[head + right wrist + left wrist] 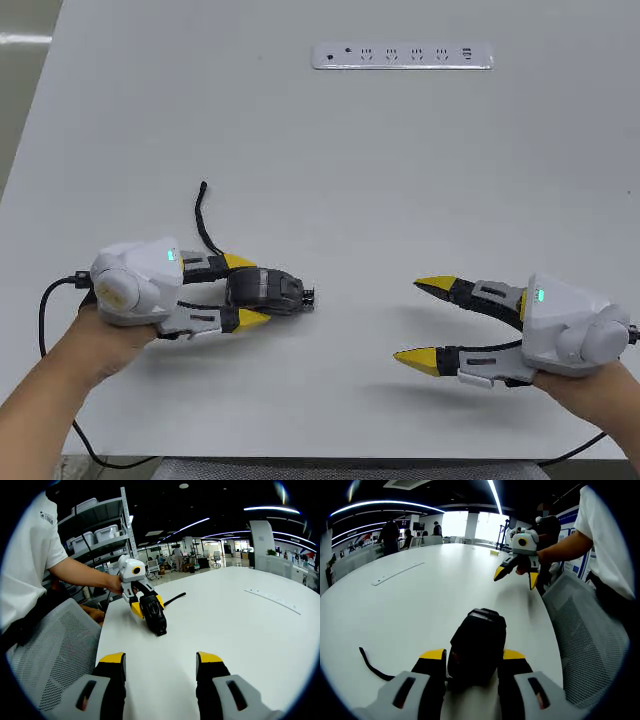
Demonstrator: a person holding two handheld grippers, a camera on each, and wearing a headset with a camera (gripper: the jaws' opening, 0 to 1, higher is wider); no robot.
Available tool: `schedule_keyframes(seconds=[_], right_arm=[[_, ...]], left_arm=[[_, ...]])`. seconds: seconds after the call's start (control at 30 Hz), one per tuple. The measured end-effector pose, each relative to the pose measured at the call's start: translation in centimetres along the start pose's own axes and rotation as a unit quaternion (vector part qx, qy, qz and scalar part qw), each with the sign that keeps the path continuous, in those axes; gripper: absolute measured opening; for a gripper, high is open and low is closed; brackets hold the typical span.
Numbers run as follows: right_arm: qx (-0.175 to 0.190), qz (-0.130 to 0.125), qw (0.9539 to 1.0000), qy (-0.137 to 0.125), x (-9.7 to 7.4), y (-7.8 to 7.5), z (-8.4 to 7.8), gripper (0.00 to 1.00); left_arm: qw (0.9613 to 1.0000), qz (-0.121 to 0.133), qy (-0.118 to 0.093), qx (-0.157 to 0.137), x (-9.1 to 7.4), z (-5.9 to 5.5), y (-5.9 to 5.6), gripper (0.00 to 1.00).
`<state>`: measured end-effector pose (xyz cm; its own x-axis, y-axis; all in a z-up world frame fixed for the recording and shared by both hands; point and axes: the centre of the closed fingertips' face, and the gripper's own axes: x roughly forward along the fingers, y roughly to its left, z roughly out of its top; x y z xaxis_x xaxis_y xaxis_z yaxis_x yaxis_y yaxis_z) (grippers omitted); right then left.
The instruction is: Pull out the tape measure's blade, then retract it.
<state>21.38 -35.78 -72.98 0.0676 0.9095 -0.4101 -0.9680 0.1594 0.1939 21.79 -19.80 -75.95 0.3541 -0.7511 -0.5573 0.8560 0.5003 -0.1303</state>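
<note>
The left gripper [256, 291] is closed on the black tape measure [477, 647], one jaw on each side of its case. The tape measure sits on the white bench [300, 150]. The right gripper [409, 320] is open and holds nothing, well apart from the tape measure.

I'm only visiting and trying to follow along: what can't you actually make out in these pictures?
- Tape measure sides: left gripper view, covered by the left gripper's fingers; the case is too dark to read.
- Blade tip: head view, too small to tell whether any blade is out.
- Strap, lower end: head view, hidden behind the left gripper.
- Cable: head view, cut off by the bottom edge.
</note>
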Motion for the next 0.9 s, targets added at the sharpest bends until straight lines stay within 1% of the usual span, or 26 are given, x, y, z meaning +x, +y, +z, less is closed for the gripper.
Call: schedule_keyframes(seconds=[0.13, 0.2, 0.77, 0.83, 0.9], right_arm=[[0.0, 0.001, 1.0, 0.001, 0.04, -0.05, -0.1, 0.56], [0.001, 0.001, 1.0, 0.001, 0.05, -0.07, -0.11, 0.56], [0.0, 0.001, 1.0, 0.001, 0.28, -0.13, -0.04, 0.55], [-0.001, 0.003, 1.0, -0.001, 0.45, -0.03, 0.14, 0.55], [-0.01, 0.003, 0.9999, -0.008, 0.75, -0.02, 0.42, 0.54]], left_arm=[[1.0, -0.001, 0.001, 0.0, 0.08, -0.01, 0.02, 0.36], [1.0, -0.007, 0.002, -0.004, 0.13, -0.06, -0.2, 0.35], [1.0, -0.007, -0.001, 0.003, 0.09, -0.04, -0.11, 0.34], [1.0, -0.007, -0.001, 0.004, 0.11, -0.03, -0.11, 0.34], [0.9999, -0.008, 0.001, 0.007, 0.12, -0.09, -0.09, 0.34]])
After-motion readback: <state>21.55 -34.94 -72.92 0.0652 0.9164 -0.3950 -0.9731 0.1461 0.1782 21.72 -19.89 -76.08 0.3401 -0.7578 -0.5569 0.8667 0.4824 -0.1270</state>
